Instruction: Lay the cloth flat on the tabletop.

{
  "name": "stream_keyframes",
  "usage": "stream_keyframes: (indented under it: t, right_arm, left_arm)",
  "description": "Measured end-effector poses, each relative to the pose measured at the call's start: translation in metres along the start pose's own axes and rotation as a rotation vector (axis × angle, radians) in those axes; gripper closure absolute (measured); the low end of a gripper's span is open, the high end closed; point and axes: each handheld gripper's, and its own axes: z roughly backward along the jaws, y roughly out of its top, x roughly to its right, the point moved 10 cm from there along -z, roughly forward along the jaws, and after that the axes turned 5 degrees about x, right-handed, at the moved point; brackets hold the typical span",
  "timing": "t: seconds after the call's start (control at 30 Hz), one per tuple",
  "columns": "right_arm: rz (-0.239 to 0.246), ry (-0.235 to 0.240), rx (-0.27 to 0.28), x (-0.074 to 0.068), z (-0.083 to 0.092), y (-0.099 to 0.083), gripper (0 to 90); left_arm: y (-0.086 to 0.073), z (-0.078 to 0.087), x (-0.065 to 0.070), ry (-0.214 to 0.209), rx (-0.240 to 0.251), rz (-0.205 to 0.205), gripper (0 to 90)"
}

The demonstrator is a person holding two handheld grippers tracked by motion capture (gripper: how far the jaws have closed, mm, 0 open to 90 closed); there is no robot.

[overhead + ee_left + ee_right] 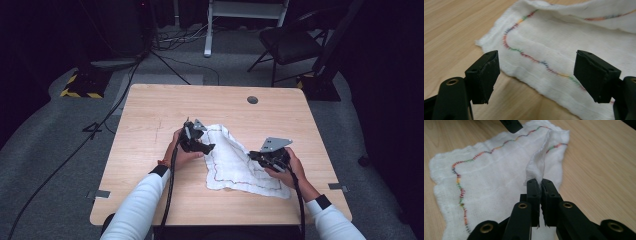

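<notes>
**White cloth pinched by one claw**

The white cloth (239,162) lies in the middle of the tabletop (150,110), a bit to the right. It has a wavy line of many-colored stitches (534,59) near its edge. One part of the cloth is bunched up into a ridge (537,165).

The right claw (540,185) is pressed together and pinches that ridge at the cloth's right side. The left claw (536,75) is spread wide, with the cloth lying flat on the wood under it and not touched. It sits at the cloth's far left corner.

The wood around the cloth is bare, apart from a small round grey cap (252,100) near the far edge. Behind the tabletop stand a black folding chair (290,42) and cables (120,95) on the grey floor
</notes>
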Motion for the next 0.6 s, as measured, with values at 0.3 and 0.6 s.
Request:
stream_keyframes:
  t: [0.3, 0.6]
  right_arm:
    - [-0.034, -0.068, 0.009, 0.027, 0.013, -0.008, 86.3]
    - [-0.086, -0.135, 0.020, 0.055, 0.020, -0.019, 86.4]
  left_arm:
    - [0.000, -0.025, -0.019, 0.047, -0.069, 0.015, 18.0]
    - [0.004, -0.028, -0.024, 0.011, -0.074, -0.005, 22.3]
